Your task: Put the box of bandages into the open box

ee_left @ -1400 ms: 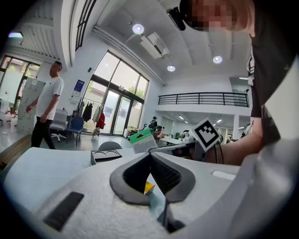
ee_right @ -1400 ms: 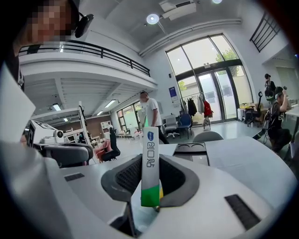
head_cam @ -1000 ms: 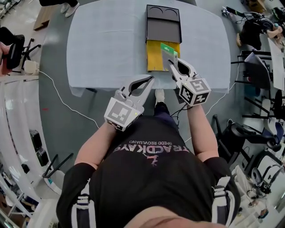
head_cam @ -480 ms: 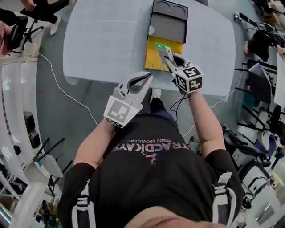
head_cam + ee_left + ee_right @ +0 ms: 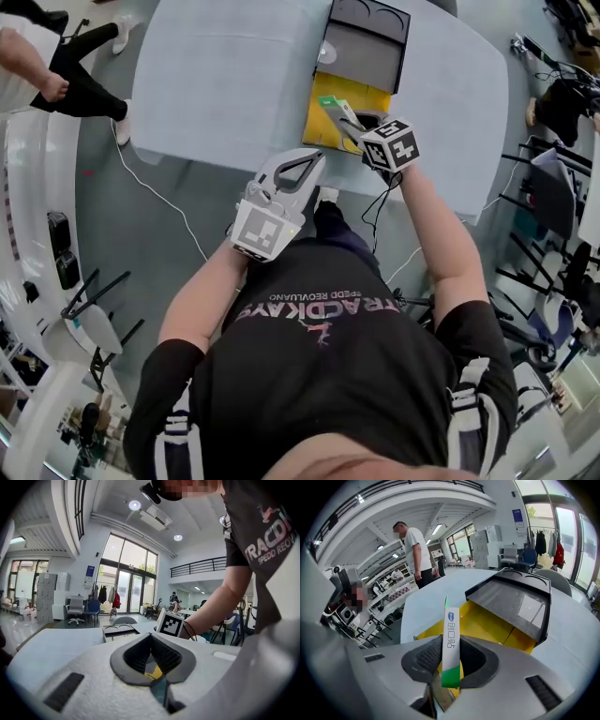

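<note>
Forward it goes: a second ago the bandage box [image 5: 332,109] sat at the near right corner of the open box [image 5: 321,137], and now it is out over the yellow middle. The camera has swung too, so the table [image 5: 216,66] sits higher and tilted in the head view.

That bandage box is white with a green end. It stands upright in the right gripper [image 5: 353,126], its narrow edge turned to the gripper's camera. The jaws are clamped on its flat sides, one pad each side, gripping low near the green end. Yellow shows right behind it in the right gripper view. Whether it touches the yellow floor or hangs just above it, I cannot tell.

Past the yellow part, the dark lid [image 5: 367,43] lies flipped back on the table, with two round hollows at its far end. The marker cube [image 5: 391,143] rides just behind the jaws, with the person's arm stretched out after it.

Over on the other side, the left gripper [image 5: 317,157] hangs back off the near table edge, close to the person's chest. Its jaws are together at the tips and nothing is in them. Its own camera looks across the table at the lid and the cube.

Farther out, someone in dark trousers [image 5: 66,70] has come into view at the far left on the grey floor. Another person in a white shirt [image 5: 414,550] stands beyond the table.
</note>
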Tool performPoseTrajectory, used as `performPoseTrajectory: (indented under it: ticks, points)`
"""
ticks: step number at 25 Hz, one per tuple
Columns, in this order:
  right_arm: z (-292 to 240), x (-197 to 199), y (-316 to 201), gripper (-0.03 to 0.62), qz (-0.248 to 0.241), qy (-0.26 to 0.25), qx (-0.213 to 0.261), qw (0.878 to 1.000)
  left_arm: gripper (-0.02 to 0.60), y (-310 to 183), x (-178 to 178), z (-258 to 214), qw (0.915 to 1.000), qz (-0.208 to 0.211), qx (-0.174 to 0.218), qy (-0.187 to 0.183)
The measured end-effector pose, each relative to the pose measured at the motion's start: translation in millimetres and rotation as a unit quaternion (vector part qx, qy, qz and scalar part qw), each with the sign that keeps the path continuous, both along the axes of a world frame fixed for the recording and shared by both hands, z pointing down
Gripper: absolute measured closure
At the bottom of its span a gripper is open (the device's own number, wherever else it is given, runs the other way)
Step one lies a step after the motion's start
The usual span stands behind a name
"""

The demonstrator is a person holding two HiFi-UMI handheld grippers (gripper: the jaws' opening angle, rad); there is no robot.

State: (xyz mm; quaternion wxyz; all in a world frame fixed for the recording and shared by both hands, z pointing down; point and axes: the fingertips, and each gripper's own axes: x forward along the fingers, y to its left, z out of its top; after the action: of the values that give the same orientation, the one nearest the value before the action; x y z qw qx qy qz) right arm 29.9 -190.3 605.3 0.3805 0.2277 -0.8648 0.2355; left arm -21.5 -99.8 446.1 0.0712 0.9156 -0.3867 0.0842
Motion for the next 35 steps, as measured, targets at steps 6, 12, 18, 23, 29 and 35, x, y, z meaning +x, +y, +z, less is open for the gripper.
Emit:
performPoseTrajectory:
  ticks: [6,12,18,23,29,35]
  points:
    - [26,14,-11,0.5,-0.042,0.027,-0.058,0.997,0.565,-19,23,19,0.9997,-0.002,0.002,-0.024]
    - [35,8,-14,0.5,-0.056,0.013,-0.118,0.991,0.565,-26,28,38,0.9992,-0.004,-0.006,-0.04]
    - [43,6,-20,0.499,-0.062,0.01,-0.163,0.985,0.565,-35,32,42,0.9992,-0.007,-0.011,-0.039]
    - [44,8,-25,0.497,-0.066,0.015,-0.176,0.982,0.565,-44,33,45,0.9992,-0.014,-0.024,-0.027]
    - [49,9,-28,0.496,-0.057,0.032,-0.176,0.982,0.565,-48,37,57,0.9989,-0.012,-0.039,-0.024]
    - [49,11,-32,0.473,-0.052,0.049,-0.15,0.986,0.565,-48,35,62,0.9977,-0.022,-0.064,-0.006]
